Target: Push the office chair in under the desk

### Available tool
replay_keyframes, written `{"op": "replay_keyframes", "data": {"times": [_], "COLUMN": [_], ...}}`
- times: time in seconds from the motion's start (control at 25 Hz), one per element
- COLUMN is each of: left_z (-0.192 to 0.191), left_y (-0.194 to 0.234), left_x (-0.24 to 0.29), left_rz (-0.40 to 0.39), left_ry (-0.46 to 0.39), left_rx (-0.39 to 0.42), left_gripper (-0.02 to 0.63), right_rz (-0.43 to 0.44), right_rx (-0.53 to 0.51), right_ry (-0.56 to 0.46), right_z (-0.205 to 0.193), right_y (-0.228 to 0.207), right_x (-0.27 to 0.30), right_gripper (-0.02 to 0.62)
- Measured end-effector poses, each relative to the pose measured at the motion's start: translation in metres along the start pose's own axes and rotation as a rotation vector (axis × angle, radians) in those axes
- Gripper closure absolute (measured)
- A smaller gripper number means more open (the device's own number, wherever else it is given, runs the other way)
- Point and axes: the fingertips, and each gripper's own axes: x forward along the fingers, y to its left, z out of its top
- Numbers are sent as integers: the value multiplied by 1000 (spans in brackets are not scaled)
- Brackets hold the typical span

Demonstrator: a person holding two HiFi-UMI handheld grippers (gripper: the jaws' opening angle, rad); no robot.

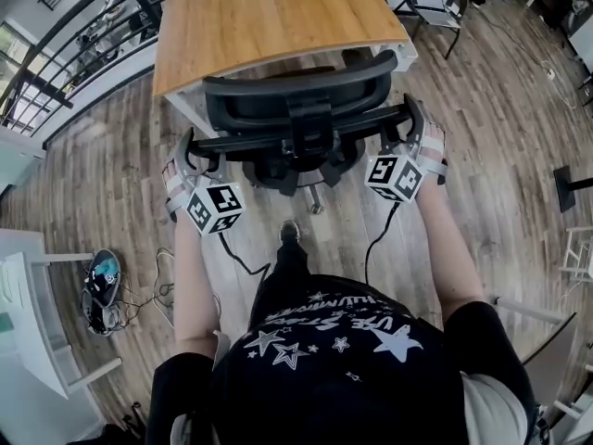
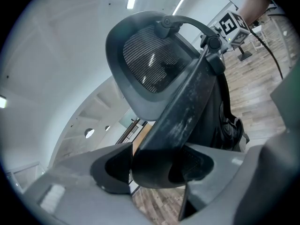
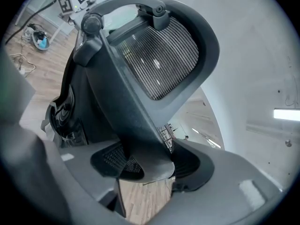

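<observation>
Fingers (image 2: 108,167) of the left gripper (image 2: 154,168) were clamped on the left armrest (image 2: 185,107), and the right gripper (image 3: 150,165) was clamped on the right armrest (image 3: 124,107). I could read no lettering, only square codes on a marker cube (image 1: 215,209). The chair (image 1: 296,100) stood upper centre, partly under the desk (image 1: 278,17) edge, with bare floor (image 1: 491,128) on either side.

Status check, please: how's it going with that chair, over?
Left gripper, right gripper both clamped on office chair back bar. Backrest near desk edge. Nothing visibly blocking.

Wood floor (image 1: 505,128) (office chair (image 1: 296,100), desk (image 1: 269,17))
</observation>
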Motion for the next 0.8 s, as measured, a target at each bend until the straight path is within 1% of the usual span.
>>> {"op": "replay_keyframes", "data": {"times": [0.28,0.8], "left_z": [-16,-22], "left_y": [26,61], "left_x": [49,128], "left_rz": [-13,-27], "left_ry": [-2,-34], "left_rx": [-6,11], "left_gripper": [319,319], "right_rz": [-3,-7], "right_rx": [-24,-16], "right_ry": [0,76], "right_z": [27,59], "right_y": [10,8], "right_x": [38,119], "right_gripper": [319,321]}}
